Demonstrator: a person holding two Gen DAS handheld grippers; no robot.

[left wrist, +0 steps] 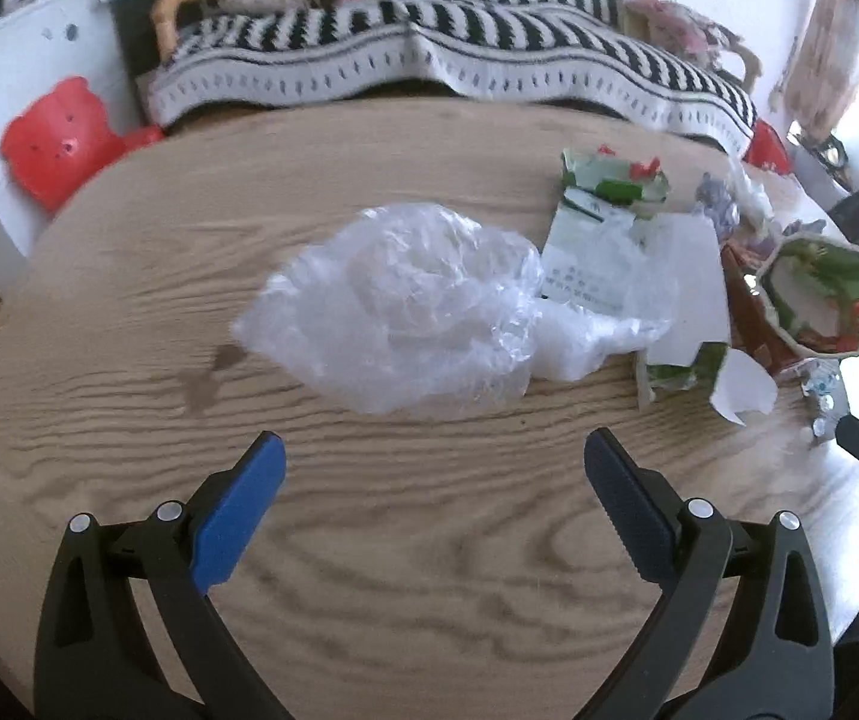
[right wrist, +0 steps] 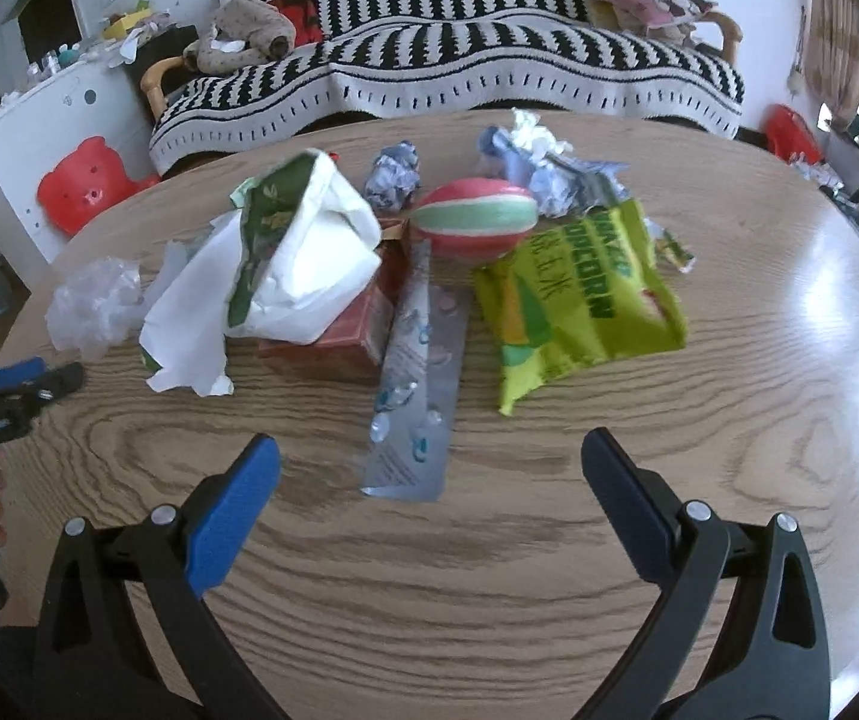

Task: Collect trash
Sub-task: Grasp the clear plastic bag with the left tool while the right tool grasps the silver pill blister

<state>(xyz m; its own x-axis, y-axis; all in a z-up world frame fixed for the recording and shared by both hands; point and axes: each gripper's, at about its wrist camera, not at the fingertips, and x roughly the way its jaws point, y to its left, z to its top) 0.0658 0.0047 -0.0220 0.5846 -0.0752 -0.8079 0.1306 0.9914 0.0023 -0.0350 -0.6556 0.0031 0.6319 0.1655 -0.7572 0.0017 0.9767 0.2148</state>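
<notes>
Trash lies on a round wooden table (left wrist: 369, 540). In the left wrist view a crumpled clear plastic bag (left wrist: 405, 306) lies just ahead of my open, empty left gripper (left wrist: 434, 450); torn green-and-white cartons (left wrist: 639, 264) lie to its right. In the right wrist view my open, empty right gripper (right wrist: 429, 450) is just short of an empty silver pill blister (right wrist: 417, 384). Beyond it are a green snack bag (right wrist: 579, 300), a red box (right wrist: 333, 336), a torn white carton (right wrist: 297, 264), a red-green striped ball (right wrist: 474, 219) and crumpled paper (right wrist: 393, 180). The clear bag (right wrist: 93, 306) shows at the left.
A black-and-white striped sofa (right wrist: 489, 72) stands behind the table. A red bear-shaped stool (right wrist: 84, 186) is on the floor at the left. The left gripper (right wrist: 15, 390) shows at the left edge of the right wrist view.
</notes>
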